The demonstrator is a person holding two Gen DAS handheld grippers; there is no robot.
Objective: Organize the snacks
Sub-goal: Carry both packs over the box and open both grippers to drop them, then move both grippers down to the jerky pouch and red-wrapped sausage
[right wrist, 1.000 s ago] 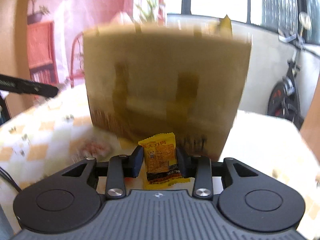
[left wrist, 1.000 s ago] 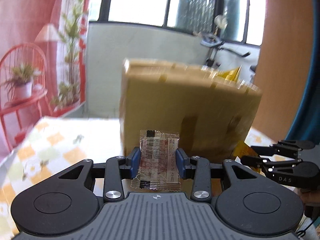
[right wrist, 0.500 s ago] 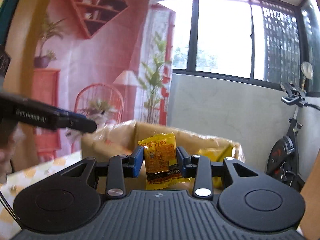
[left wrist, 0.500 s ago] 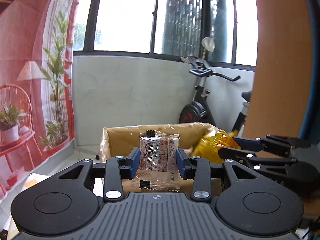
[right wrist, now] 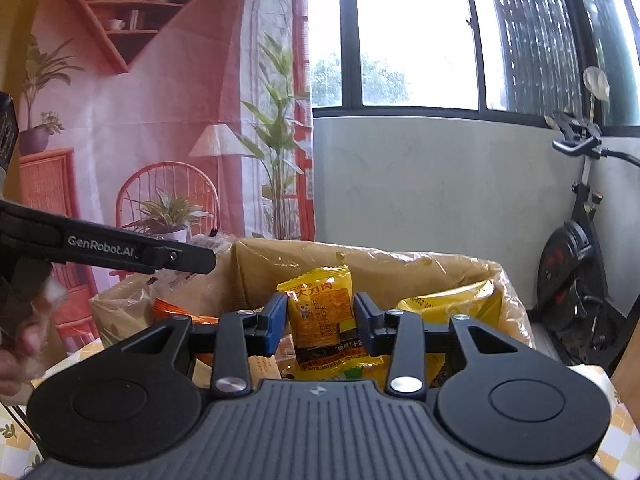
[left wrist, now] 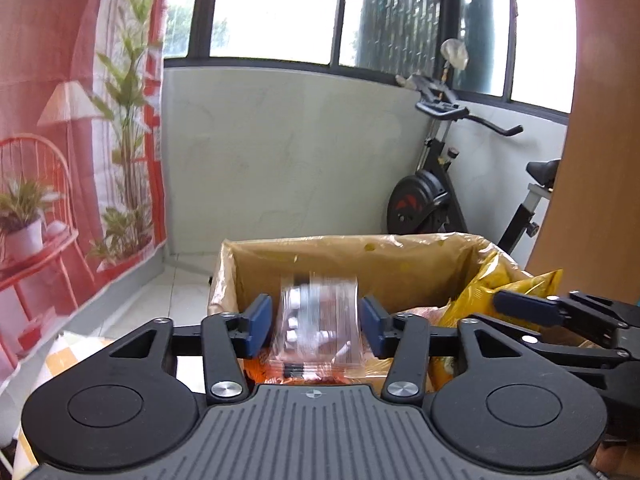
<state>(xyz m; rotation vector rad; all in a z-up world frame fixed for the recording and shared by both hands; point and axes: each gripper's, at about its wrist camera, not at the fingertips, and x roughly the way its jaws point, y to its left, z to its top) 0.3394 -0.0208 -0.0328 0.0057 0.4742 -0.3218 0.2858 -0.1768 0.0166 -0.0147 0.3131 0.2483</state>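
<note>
An open cardboard box (left wrist: 360, 256) lined with clear film stands right below both grippers. My left gripper (left wrist: 318, 316) hovers over it with its jaws opening. A clear snack packet (left wrist: 320, 328), blurred, hangs between the blue pads with a gap on each side. My right gripper (right wrist: 320, 316) is over the same box (right wrist: 400, 264), jaws also opening. A yellow snack packet (right wrist: 320, 312) stands between its pads, which no longer press it. Yellow bags (right wrist: 452, 304) and orange packets (right wrist: 168, 308) lie inside the box.
An exercise bike (right wrist: 572, 272) stands behind the box at the right by the white wall. A checked tablecloth (right wrist: 624, 432) shows beneath. A person's hand (right wrist: 16, 352) holds the left gripper at the far left. A wooden panel (left wrist: 600, 160) rises at the right.
Both grippers rose from in front of the box to above its open top. Both sets of jaws have parted, and the clear packet has come loose and is slipping down.
</note>
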